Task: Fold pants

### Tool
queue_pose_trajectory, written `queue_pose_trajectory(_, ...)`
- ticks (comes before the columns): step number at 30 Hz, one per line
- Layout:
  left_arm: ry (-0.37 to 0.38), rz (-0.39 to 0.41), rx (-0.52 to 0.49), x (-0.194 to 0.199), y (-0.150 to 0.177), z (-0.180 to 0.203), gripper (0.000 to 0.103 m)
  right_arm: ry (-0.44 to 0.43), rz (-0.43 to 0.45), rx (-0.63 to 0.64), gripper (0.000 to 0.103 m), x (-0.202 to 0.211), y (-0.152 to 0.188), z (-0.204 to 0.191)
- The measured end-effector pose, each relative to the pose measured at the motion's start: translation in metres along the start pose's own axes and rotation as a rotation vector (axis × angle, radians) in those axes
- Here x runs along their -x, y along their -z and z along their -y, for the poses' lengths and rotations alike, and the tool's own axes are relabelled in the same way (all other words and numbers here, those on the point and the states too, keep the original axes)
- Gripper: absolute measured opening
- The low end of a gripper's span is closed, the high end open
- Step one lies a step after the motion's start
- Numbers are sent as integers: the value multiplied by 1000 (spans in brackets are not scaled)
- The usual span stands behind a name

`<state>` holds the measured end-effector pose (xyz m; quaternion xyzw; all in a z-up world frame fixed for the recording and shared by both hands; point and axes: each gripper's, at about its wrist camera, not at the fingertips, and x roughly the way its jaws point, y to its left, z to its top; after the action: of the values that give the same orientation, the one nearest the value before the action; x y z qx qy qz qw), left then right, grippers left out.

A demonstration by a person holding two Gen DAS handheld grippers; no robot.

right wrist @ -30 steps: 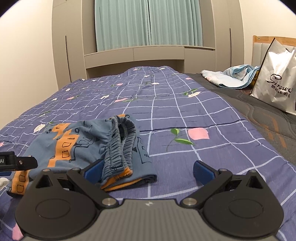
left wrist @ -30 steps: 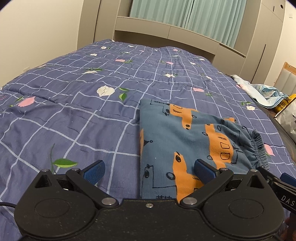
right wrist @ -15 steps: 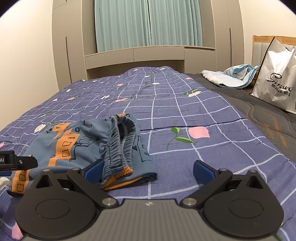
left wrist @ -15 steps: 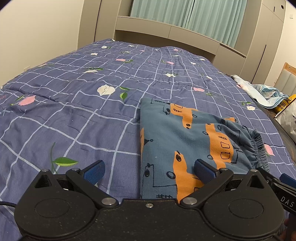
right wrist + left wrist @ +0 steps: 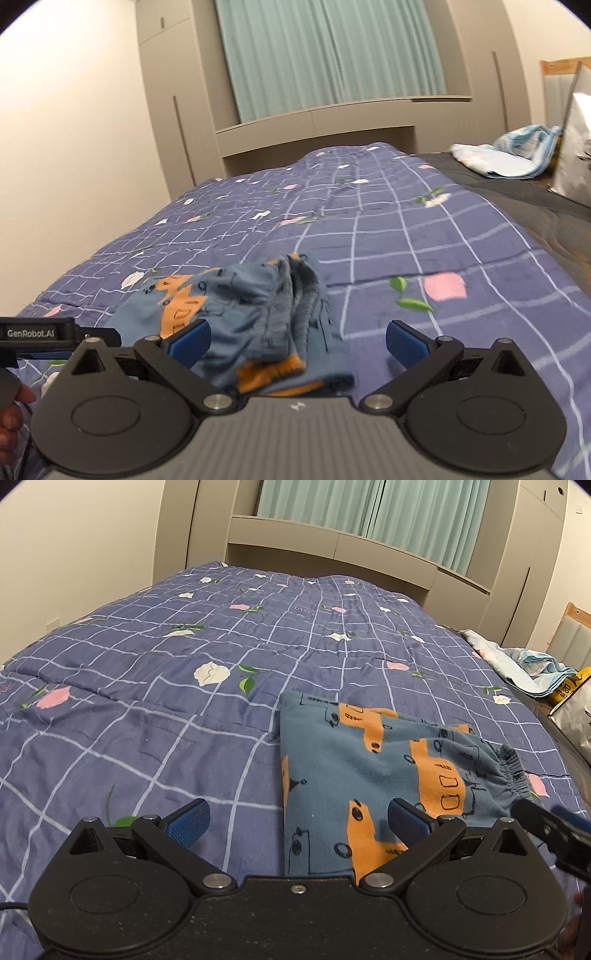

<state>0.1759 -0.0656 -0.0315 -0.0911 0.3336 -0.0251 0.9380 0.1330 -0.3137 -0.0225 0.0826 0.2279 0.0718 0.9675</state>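
The folded pants [image 5: 373,775] lie on the bed [image 5: 147,686], near its front edge. Left tongs [image 5: 295,819] and right tongs [image 5: 297,341] both hover apart over them, holding nothing.

A purple quilt [image 5: 155,686] with a white grid and flower prints covers the bed and fills most of both views. Teal curtains [image 5: 328,55] hang at the top of the frame above a grey built-in shelf [image 5: 314,122]. A crumpled light-blue cloth [image 5: 517,155] lies at the right edge beside a white bag [image 5: 576,147].
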Motion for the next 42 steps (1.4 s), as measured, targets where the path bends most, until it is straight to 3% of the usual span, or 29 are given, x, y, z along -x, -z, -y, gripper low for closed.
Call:
queue_pose_trajectory(4, 19, -8, 3, -7, -2, -4, 102, -81, -55, 38, 103, -26, -18, 2)
queue_pose_trajectory(9, 99, -3, 10, -14, -1, -7, 102, -196, -148, 54, 103, -65, -36, 10)
queue_pose_trajectory(15, 183, -5, 13, -22, 4, -6, 102, -295, -215, -60, 103, -91, -37, 32)
queue_pose_trajectory(30, 162, -17, 29, -24, 7, -3, 102, -321, -174, -91, 103, -86, -27, 41)
queue_pose_trajectory(42, 126, -71, 46, -20, 5, -4, 102, -336, -134, -107, 99, -74, -22, 44)
